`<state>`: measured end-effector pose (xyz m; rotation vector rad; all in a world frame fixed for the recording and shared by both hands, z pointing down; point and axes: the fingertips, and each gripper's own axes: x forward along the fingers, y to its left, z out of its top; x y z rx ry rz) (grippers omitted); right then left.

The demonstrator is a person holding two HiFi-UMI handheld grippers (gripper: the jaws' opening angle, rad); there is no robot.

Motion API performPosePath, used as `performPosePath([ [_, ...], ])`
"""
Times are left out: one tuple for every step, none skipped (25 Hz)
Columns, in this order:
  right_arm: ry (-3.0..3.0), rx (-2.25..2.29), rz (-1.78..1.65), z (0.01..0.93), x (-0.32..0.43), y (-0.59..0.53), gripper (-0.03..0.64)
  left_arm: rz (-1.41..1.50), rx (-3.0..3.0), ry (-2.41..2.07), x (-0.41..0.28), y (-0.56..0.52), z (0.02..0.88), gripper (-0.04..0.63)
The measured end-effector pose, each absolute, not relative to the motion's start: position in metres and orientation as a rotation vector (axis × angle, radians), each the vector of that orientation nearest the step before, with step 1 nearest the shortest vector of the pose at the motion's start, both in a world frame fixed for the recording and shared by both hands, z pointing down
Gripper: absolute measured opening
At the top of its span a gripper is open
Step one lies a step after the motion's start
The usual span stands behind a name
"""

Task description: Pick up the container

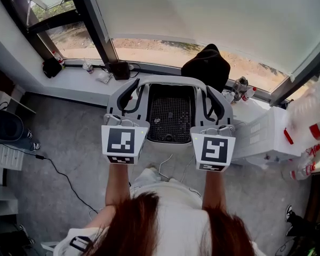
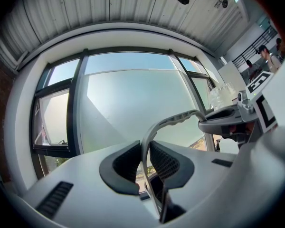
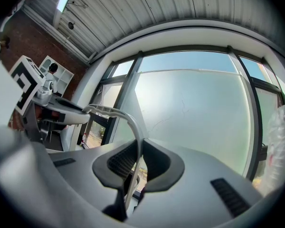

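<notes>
The container [image 1: 168, 81], a white basket with a dark mesh bottom, hangs in the air in front of you between your two tools, above the grey floor [image 1: 69, 148] and close to the window sill [image 1: 80, 81]. The left tool [image 1: 131, 96] is closed on its thin white rim [image 2: 173, 120] at the left side, and the right tool [image 1: 212, 101] is closed on the rim at the right side. In each tool's own view the dark pads [image 2: 123, 164] pinch this rim from both sides. I judge that the lift is done or nearly done. To do it well, hold both tools at the same height. Do not pull them apart, because the rim looks thin and may bend or slip. Move both hands together, slowly.
</notes>
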<state>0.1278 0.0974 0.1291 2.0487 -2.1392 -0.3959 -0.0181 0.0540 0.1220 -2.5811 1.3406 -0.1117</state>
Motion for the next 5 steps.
performPosePath([
  [-2.138,2.050,-0.394,0.130,0.127,0.095,0.054,-0.112,-2.584,1.339,-0.019,0.052,0.123,0.071],
  [-2.137,2.053,-0.392,0.131,0.125,0.093,0.054,-0.112,-2.586,1.337,-0.020,0.049,0.124,0.071],
  [-2.136,2.055,-0.390,0.132,0.124,0.091,0.054,-0.112,-2.588,1.334,-0.022,0.047,0.125,0.071],
  [-2.134,2.057,-0.388,0.133,0.123,0.089,0.054,-0.112,-2.591,1.332,-0.023,0.044,0.126,0.071],
  [-2.132,2.060,-0.385,0.134,0.121,0.087,0.054,-0.113,-2.594,1.330,-0.024,0.041,0.127,0.071],
])
